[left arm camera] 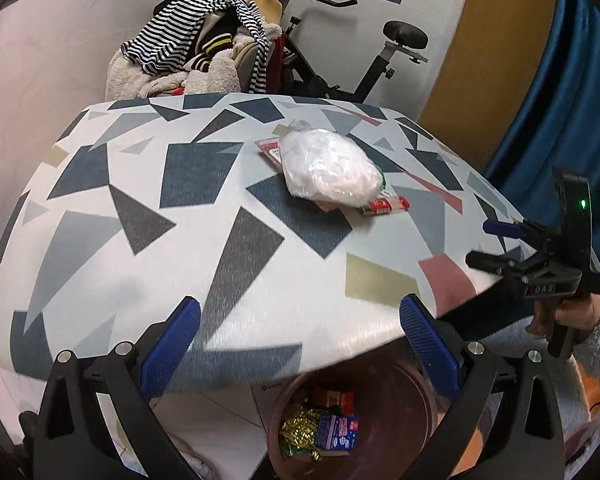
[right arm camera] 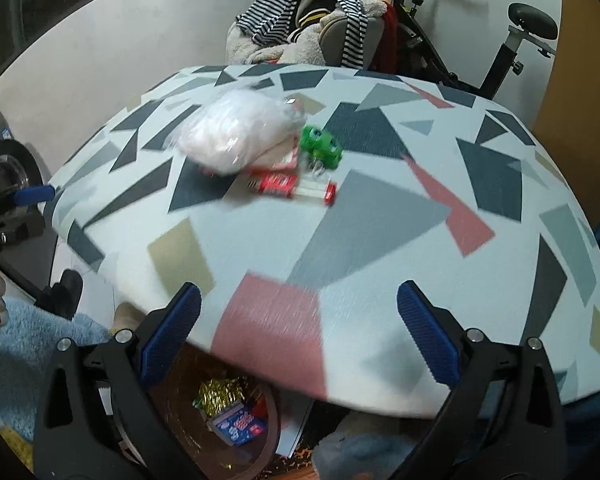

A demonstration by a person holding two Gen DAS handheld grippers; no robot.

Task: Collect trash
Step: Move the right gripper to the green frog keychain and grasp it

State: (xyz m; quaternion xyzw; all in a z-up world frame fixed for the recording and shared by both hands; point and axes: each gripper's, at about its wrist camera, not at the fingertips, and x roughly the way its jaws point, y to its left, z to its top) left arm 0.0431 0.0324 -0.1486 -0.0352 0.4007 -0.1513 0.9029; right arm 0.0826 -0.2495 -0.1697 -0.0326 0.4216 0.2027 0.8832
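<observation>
— What sits on the table (left arm camera: 228,280)?
— A plastic bag (left arm camera: 328,166) toward the far edge, lying on top of some wrappers (right arm camera: 292,184), with a small crumpled packet (right arm camera: 320,146) just beside it.
— And below?
— A bin (left arm camera: 416,392) on the floor under the near edge, with wrappers inside.
— Behind the table?
— A chair piled with clothes (left arm camera: 196,48), and an exercise bike (left arm camera: 364,64) to its right.
</observation>
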